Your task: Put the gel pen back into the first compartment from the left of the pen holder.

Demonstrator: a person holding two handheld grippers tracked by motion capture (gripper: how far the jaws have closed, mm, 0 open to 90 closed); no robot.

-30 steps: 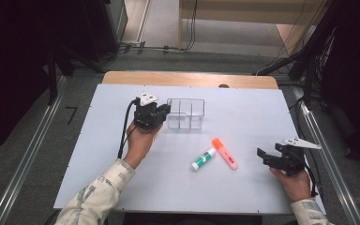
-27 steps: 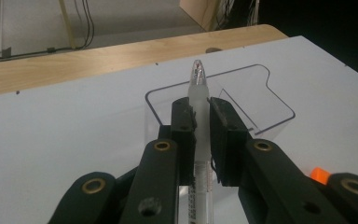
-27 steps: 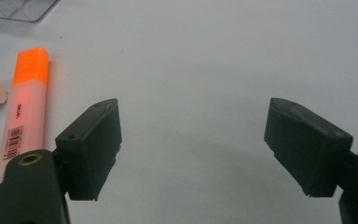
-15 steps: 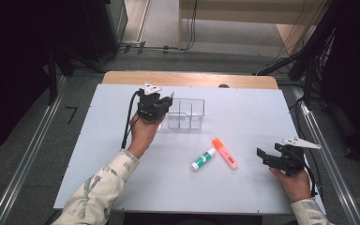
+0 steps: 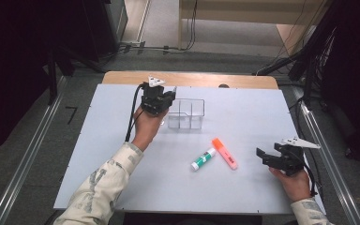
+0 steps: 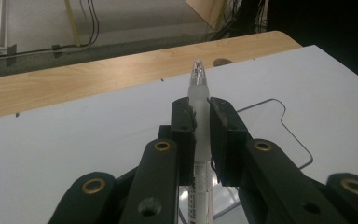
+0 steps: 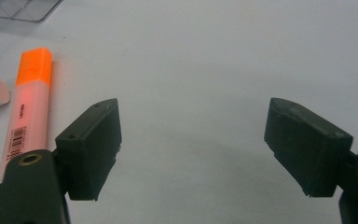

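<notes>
Pen (image 6: 199, 109), clear-bodied and frosted, sits clamped between the two black jaws of the left gripper (image 6: 200, 122), with its transparent pointed end standing out beyond the jaw tips and its barrel running back down between them. In the high view the left gripper (image 5: 157, 99) is held over the far left part of the white table (image 5: 243, 112), just at the left end of the clear plastic organizer (image 5: 186, 114).

That organizer is a low, see-through tray split by thin walls into several compartments. Through its walls I can make out nothing lying in the compartments, though the left end is partly covered by the gripper and the hand (image 5: 145, 126) holding it, so I cannot tell about that part. In the left gripper view, the curved rim of the organizer (image 6: 284, 123) shows just right of the jaws, below the pen.

On the bare table nearer the person lie an orange highlighter (image 5: 224, 153) and a white glue stick with a green cap (image 5: 203, 159), close together but not touching, both outside the organizer.

The right gripper (image 5: 268, 157) rests low at the near right of the table, its jaws spread wide with nothing between them. In the right gripper view the orange highlighter (image 7: 28, 107) lies just beside its left jaw.
</notes>
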